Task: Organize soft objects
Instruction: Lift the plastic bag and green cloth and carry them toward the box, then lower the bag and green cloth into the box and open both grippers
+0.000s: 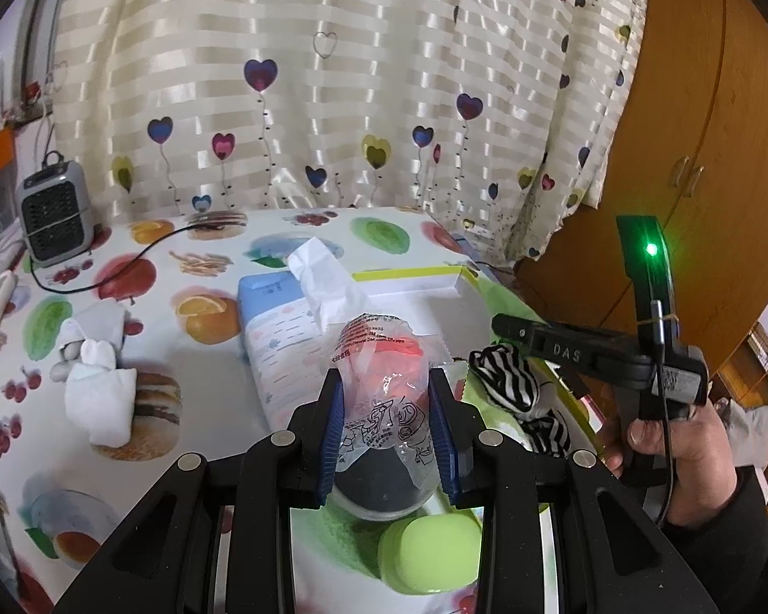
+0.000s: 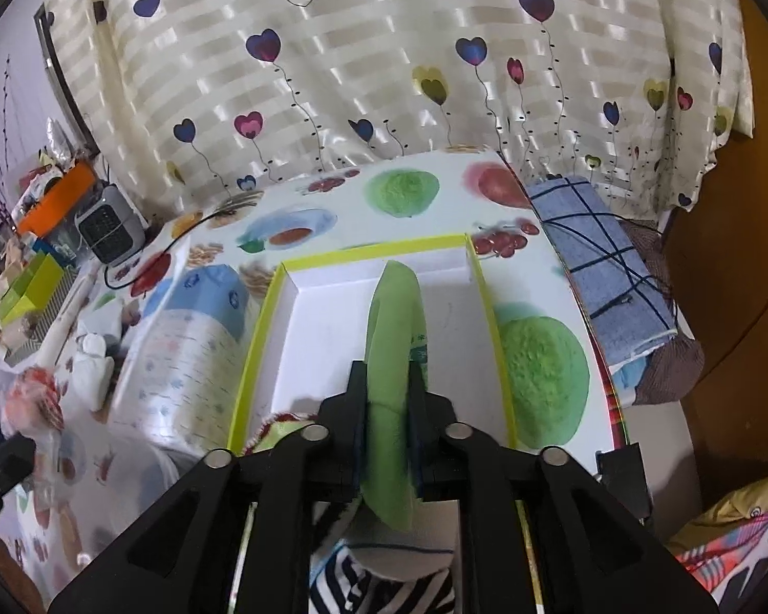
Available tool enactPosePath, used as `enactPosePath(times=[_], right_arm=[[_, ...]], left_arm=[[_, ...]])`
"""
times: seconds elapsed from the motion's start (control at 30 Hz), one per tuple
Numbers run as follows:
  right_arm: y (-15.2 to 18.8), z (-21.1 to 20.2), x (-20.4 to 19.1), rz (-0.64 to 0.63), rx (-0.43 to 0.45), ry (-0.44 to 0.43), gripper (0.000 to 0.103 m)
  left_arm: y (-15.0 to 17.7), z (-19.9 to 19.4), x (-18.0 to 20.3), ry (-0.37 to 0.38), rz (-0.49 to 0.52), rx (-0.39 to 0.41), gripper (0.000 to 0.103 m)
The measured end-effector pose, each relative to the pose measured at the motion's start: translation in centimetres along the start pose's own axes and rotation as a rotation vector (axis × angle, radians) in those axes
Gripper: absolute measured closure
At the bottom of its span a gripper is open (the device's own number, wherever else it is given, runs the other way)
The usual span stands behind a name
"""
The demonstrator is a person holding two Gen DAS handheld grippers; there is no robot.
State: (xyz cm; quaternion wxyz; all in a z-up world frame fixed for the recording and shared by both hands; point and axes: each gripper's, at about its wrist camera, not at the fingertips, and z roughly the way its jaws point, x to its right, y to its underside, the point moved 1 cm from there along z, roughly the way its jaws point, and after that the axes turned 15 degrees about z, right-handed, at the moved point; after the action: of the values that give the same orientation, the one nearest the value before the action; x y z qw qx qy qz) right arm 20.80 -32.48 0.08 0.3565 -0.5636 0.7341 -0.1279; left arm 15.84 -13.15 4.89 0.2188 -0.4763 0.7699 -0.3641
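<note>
My left gripper [image 1: 386, 399] is shut on a clear plastic bag [image 1: 381, 394] holding a red and black soft item, lifted above the table. My right gripper [image 2: 391, 389] is shut on a green sponge pad [image 2: 391, 358], held on edge over the white box with a yellow-green rim [image 2: 261, 317]. A black-and-white striped cloth [image 2: 379, 583] lies in the box's near end; it also shows in the left wrist view [image 1: 507, 378]. A blue tissue pack [image 1: 276, 348] with a tissue sticking up lies left of the box. White socks [image 1: 100, 389] lie at the left.
A fruit-print cloth covers the table [image 1: 220, 399]. A grey heater [image 1: 56, 217] with a black cable stands back left. A green round sponge [image 1: 430, 552] lies under my left gripper. A blue checked cloth [image 2: 604, 266] lies at the table's right edge. Curtain behind, wooden cabinet [image 1: 717, 128] at right.
</note>
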Motion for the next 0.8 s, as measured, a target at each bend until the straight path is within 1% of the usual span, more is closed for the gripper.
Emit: enactPosePath(times=[0.03, 0.07, 0.1, 0.13, 0.27, 0.47, 0.63, 0.8], right_arm=[[0.1, -0.3, 0.2, 0.004, 0.008, -0.006, 0.075], [0.2, -0.4, 0.3, 0.008, 0.012, -0.012, 0.072], [0.3, -0.7, 0.5, 0.012, 0.018, -0.018, 0.065], [0.3, -1.1, 0.8, 0.018, 0.026, -0.028, 0.064], [0.9, -2.4, 1.2, 0.041, 0.048, -0.050, 0.064], [3.2, -5.1, 2.1, 0.073, 0.079, -0.095, 0.064], [4.8, -6.5, 3.0, 0.098, 0.083, -0.111, 0.064], [5.5, -7.4, 4.0, 0.125, 0.093, -0.115, 0.064]], left_arm=[[-0.2, 0.2, 0.2, 0.004, 0.005, 0.000, 0.073], [-0.3, 0.3, 0.4, 0.008, 0.009, 0.000, 0.073], [-0.5, 0.6, 0.7, 0.013, 0.015, 0.000, 0.073], [-0.7, 0.8, 0.9, 0.017, 0.020, 0.000, 0.073], [-1.4, 1.7, 1.9, 0.038, 0.039, -0.006, 0.073], [-2.6, 3.9, 3.4, 0.058, 0.062, -0.028, 0.073], [-3.7, 6.4, 4.3, 0.067, 0.071, -0.057, 0.073], [-4.4, 8.7, 4.4, 0.064, 0.059, -0.085, 0.072]])
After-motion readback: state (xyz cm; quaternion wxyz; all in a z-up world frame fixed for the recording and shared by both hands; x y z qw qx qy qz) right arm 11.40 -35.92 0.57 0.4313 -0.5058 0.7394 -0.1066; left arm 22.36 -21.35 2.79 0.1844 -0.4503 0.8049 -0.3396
